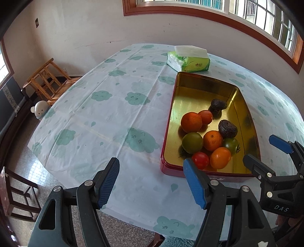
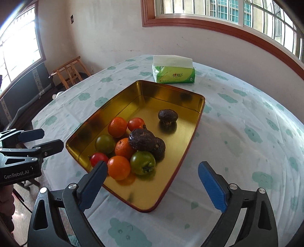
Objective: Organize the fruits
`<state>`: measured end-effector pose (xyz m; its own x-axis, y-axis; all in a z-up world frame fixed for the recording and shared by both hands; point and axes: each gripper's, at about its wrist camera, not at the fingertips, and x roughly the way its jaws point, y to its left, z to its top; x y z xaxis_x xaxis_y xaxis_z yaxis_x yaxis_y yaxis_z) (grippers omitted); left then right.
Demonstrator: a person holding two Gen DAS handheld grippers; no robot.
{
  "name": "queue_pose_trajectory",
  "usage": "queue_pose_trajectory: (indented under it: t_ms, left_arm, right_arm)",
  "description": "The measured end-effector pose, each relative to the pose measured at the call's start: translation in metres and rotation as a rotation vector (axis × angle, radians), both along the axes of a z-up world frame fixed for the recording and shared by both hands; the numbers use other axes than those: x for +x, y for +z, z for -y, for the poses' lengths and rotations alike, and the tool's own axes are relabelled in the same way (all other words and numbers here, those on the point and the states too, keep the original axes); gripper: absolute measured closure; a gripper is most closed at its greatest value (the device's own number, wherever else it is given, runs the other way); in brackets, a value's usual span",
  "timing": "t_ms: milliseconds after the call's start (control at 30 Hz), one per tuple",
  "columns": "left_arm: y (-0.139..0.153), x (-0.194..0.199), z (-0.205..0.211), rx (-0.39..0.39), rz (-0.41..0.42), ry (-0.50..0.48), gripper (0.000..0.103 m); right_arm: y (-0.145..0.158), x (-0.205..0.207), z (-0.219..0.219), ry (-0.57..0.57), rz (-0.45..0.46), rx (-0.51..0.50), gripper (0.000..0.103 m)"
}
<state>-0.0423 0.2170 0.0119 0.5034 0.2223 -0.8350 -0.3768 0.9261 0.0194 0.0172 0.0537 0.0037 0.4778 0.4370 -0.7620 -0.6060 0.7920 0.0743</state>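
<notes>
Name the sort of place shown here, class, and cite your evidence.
Probably a home dining room: a table under a cloud-print cloth, a gold-lined tin tray of fruit, a green tissue pack and small wooden stools by the wall.

Daylit wood-framed windows (image 2: 218, 13), pale wall (image 1: 85, 28), wooden chair (image 1: 47, 79), speckled floor (image 1: 24, 167).

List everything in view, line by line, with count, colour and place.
tin tray: one, gold inside, red outside, on the table
oranges: three, orange, in the tray
tomatoes: four, two red, two green, in the tray
avocados: three, dark brown, in the tray
tissue pack: one, green and white, behind the tray
tablecloth: one, pale with green clouds
wooden stool: one, on the floor
left gripper: open, empty
right gripper: open, empty
</notes>
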Motion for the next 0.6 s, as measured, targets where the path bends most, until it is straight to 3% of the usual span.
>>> queue_pose_trajectory:
  t_ms: [600]
  left_arm:
    - [0.000, 0.001, 0.033, -0.008, -0.006, -0.069, 0.036]
  right_arm:
    - [-0.013, -0.018, 0.018, -0.035, -0.039, -0.026, 0.005]
